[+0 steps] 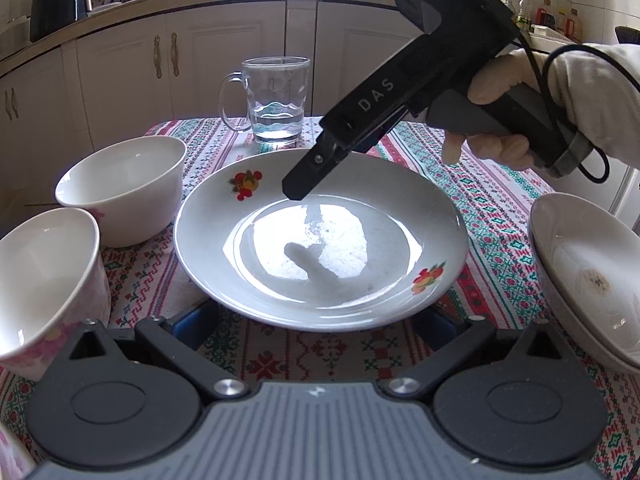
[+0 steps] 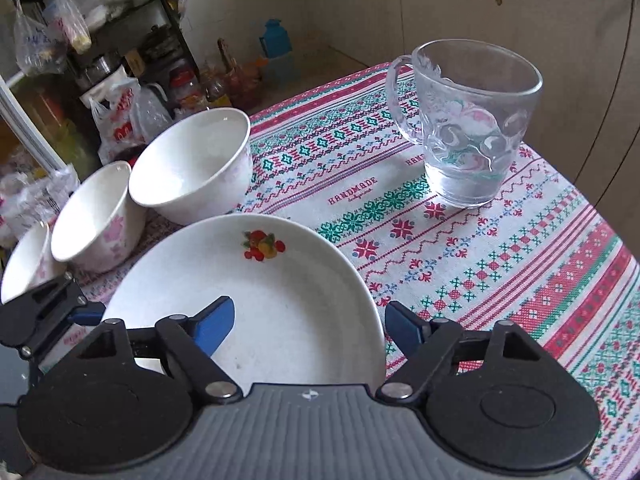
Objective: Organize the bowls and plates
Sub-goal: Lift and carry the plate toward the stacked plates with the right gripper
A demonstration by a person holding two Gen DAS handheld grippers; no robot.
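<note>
You are holding the left gripper with its fingers spread wide. Their blue tips are disappearing under the near rim of the plate, so I cannot tell whether they are touching it.

Your gloved right hand is angling the right gripper down over the far side of that plate. Its jaws are standing partly apart and straddling the rim: one blue pad is hanging over the plate's well and the other is sitting just outside the edge. Neither is pressing on the china.

The plate, white with small fruit prints, is lying in the middle of a tablecloth woven in red, green and white bands. Three white bowls are standing in a row just beside it, near the table's edge. A glass mug with a little water in it is standing well apart from them. Another shallow dish, stained brown inside, is showing at the opposite edge of the left view.

Cream cabinets under a cluttered counter are running behind the table. A dark shelf hung with plastic bags is standing past the bowls, with a blue flask on the floor near it.
</note>
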